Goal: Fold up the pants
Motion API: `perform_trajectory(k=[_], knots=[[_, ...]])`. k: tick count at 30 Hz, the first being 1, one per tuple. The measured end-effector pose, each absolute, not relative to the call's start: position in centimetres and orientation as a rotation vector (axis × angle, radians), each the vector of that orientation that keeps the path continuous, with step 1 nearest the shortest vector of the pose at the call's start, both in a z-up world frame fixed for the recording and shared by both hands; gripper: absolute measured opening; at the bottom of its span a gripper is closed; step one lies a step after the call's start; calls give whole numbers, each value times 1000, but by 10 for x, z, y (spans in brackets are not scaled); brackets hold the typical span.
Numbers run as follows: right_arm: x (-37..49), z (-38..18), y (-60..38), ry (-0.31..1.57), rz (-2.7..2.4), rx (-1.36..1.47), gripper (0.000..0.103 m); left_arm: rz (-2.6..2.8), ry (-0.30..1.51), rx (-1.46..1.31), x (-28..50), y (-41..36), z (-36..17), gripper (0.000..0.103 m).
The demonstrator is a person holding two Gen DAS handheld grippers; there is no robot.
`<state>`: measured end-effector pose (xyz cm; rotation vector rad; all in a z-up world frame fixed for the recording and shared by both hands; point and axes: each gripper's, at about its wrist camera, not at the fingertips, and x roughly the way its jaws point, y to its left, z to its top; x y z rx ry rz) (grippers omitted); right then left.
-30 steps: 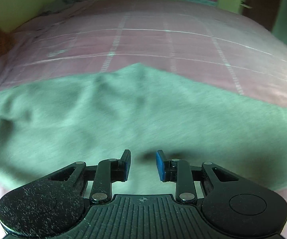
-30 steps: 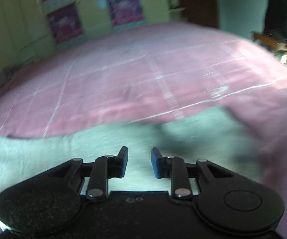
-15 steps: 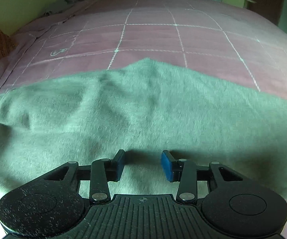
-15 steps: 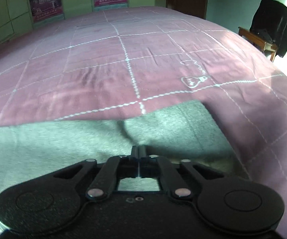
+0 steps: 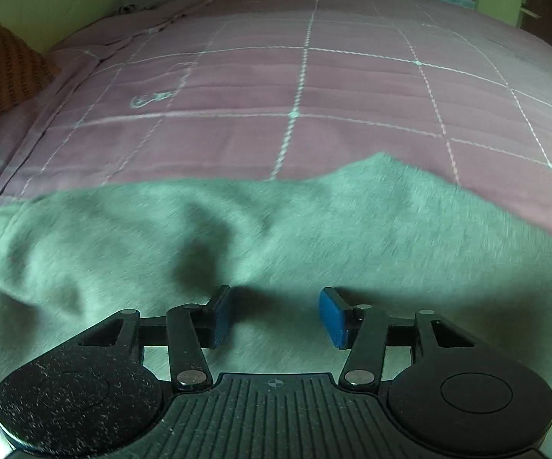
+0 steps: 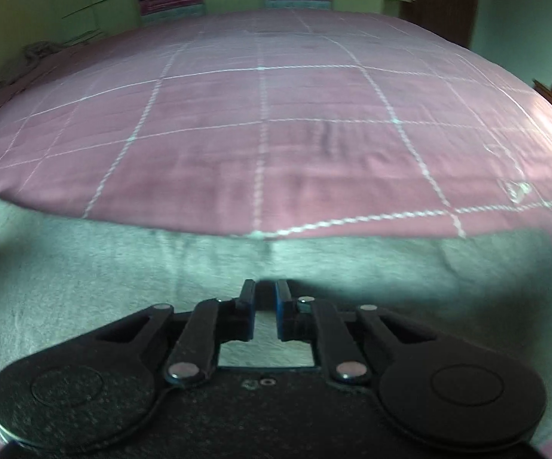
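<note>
Left wrist view: my left gripper hangs over the grey-green pants, jaws opening, nothing pinched between them. These lie spread across the near part of the pink bed. My right gripper is closing, a narrow gap left, no cloth gripped. I judge we're between folds; next I need a hold on a near edge. Beyond the pants' far edge the bed lies open, plenty of room to fold across.
</note>
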<state>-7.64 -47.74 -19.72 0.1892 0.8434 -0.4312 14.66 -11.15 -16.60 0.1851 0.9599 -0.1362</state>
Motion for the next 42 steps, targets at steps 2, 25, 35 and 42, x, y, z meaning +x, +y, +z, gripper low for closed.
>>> perform_trajectory(k=[2,25,35,42], knots=[[-91,-189,-471,820,-429,180,21,-140,940,204,124,-110,-165,52],[-173,-187,-438,785,-454,102,25,-193,858,259,5,-81,-164,66],[-191,-187,-469,768,-559,146,25,-215,889,175,8,-99,-145,66],[-211,-195,-518,780,-637,168,19,-294,964,201,4,-148,-160,66]])
